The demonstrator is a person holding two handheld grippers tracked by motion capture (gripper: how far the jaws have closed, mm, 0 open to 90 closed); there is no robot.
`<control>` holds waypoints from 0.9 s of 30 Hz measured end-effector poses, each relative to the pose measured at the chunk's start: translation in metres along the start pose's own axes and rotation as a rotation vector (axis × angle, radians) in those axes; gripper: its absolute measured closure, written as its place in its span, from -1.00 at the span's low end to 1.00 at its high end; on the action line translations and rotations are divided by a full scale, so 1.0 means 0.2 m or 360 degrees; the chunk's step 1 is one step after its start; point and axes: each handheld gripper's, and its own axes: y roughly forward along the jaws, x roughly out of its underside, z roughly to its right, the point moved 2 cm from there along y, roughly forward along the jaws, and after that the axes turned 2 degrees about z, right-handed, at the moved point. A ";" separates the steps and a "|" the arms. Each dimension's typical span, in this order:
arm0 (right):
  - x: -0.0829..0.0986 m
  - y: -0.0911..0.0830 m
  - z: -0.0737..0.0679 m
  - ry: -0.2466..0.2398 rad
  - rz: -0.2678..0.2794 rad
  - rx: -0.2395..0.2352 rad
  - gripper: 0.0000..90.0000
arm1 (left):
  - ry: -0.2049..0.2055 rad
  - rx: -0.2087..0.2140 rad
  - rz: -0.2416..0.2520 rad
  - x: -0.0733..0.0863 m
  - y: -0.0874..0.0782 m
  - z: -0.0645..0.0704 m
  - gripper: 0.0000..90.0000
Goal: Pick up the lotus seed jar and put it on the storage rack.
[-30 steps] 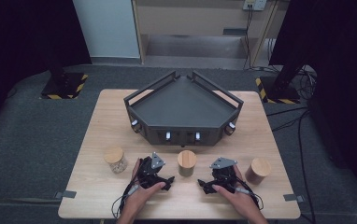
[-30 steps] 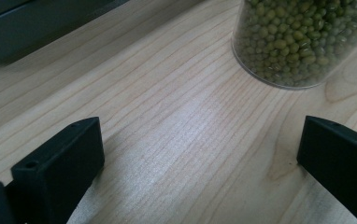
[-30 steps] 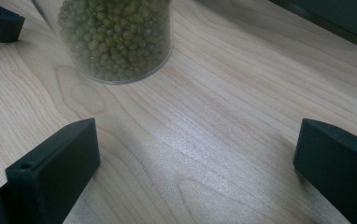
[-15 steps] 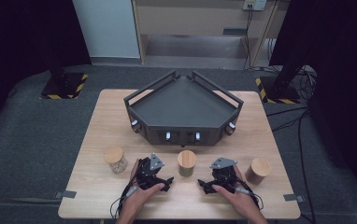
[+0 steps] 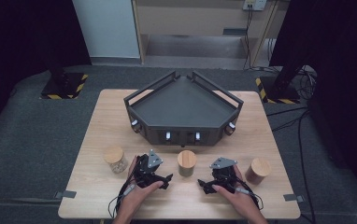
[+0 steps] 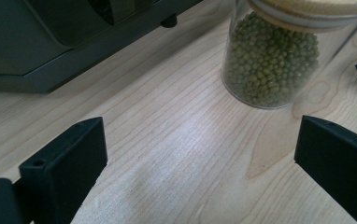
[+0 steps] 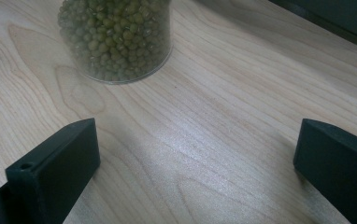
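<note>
Fingers (image 6: 64,163) on my left gripper (image 5: 166,177) and right gripper (image 5: 203,185) are sitting spread apart, gripping nothing; I'm seeing the bean jar (image 5: 186,163) standing between them on the table (image 5: 97,130).

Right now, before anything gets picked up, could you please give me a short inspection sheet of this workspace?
Surface: light wooden table, dry, no spills seen.
Job's things: jar of green beans, cork lid on, upright between both grippers, untouched.
Clutter: pale-filled jar at left, brown jar at right, dark angular tray behind.
Grippers: left gripper and right gripper rest on the table, jaws wide open, empty.
Cables: left gripper's cable trails toward the near edge.
Surroundings: grey carpet, striped stand bases.
</note>
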 end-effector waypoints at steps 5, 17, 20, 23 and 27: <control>0.00 0.00 0.00 0.0000 0.0000 0.0000 -0.98 | 0.0022 0.0007 -0.0001 -0.02 -0.02 0.00 -0.97; 0.00 0.00 0.00 0.0002 0.0000 0.0002 -0.98 | 0.0045 -0.0010 0.0004 -0.05 -0.07 -0.01 -0.97; 0.00 0.00 0.00 0.0002 0.0000 0.0003 -0.98 | 0.0058 -0.0022 -0.0007 -0.05 -0.08 -0.01 -0.96; 0.00 0.00 0.00 0.0002 0.0000 0.0003 -0.98 | 0.0053 -0.0023 -0.0003 -0.06 -0.09 -0.02 -0.96; 0.00 0.00 0.00 0.0003 0.0000 0.0003 -0.98 | 0.0050 -0.0020 0.0004 -0.06 -0.11 -0.03 -0.96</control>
